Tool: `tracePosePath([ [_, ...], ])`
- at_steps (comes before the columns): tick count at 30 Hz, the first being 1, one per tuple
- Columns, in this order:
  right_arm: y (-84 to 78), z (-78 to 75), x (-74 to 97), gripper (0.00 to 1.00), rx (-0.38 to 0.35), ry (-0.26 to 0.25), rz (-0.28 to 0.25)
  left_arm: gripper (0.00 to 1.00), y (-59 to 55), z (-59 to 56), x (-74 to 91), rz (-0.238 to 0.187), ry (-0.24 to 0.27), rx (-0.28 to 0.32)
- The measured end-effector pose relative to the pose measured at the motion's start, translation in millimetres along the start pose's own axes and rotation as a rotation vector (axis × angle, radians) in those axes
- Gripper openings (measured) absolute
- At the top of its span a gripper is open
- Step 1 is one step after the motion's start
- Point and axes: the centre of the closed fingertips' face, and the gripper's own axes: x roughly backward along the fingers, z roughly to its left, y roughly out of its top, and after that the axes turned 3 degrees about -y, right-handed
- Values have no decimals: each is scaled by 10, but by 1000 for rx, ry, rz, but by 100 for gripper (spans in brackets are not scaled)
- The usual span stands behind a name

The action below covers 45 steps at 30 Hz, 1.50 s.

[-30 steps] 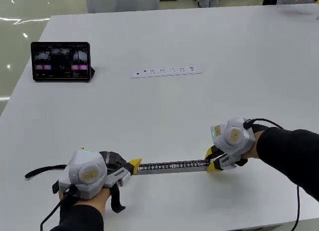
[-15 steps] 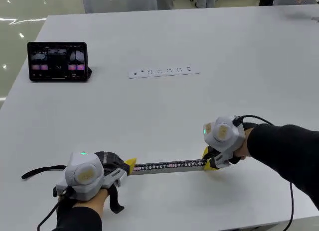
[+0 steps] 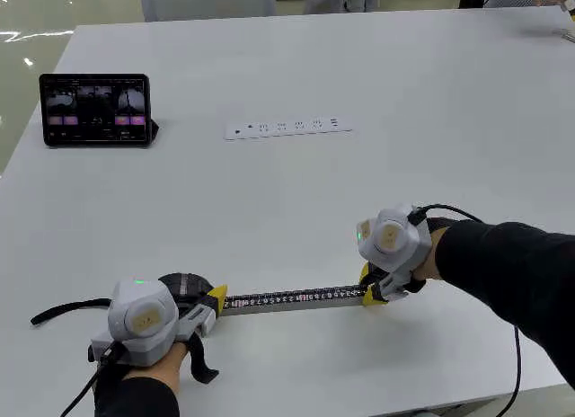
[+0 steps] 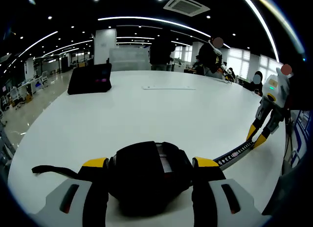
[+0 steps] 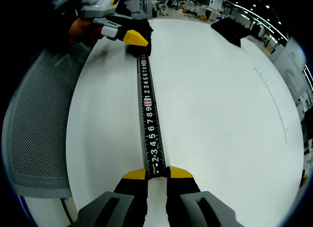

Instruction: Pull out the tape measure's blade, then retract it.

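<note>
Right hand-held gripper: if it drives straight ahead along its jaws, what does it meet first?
The right hand-held gripper is shut on the blade, which runs straight ahead; first solid thing is probably the tape measure case in the left hand-held gripper.

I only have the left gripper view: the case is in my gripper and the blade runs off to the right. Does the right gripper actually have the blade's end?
Observer: Yes. In the right gripper view, the right gripper is shut on the tip of the blade, with the lowest numbers right at its fingertips.
Operator: Is the blade twisted or kinked anywhere along its length?
Observer: No. The head view shows it straight, printed side up, running close along the table from the tape measure case in the left gripper to the right gripper.
</note>
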Motion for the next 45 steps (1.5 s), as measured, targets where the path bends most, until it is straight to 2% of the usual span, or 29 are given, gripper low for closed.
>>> tracePosePath([
  [8, 3, -11, -4, 10, -6, 7, 9, 64, -4, 7, -11, 17, -3, -9],
  [15, 16, -19, -7, 9, -16, 12, 9, 62, -16, 13, -12, 51, -7, -13],
  [21, 23, -14, -13, 9, 1, 8, 22, 63, -23, 12, -15, 58, -8, -9],
  [24, 29, -10, -12, 9, -5, 9, 21, 63, -27, 14, -21, 65, -6, -9],
  [26, 39, -17, -15, 9, -36, 13, 16, 63, -32, 11, -19, 68, -8, -9],
  [31, 59, 3, -26, 9, -12, 1, 20, 63, -34, 10, -27, 75, -8, -10],
  [35, 69, -5, -23, 9, -38, 1, 12, 63, -35, 9, -32, 77, -11, -10],
  [45, 108, 1, -44, 9, -31, -7, 17, 63, -41, 5, -35, 85, -12, -9],
])
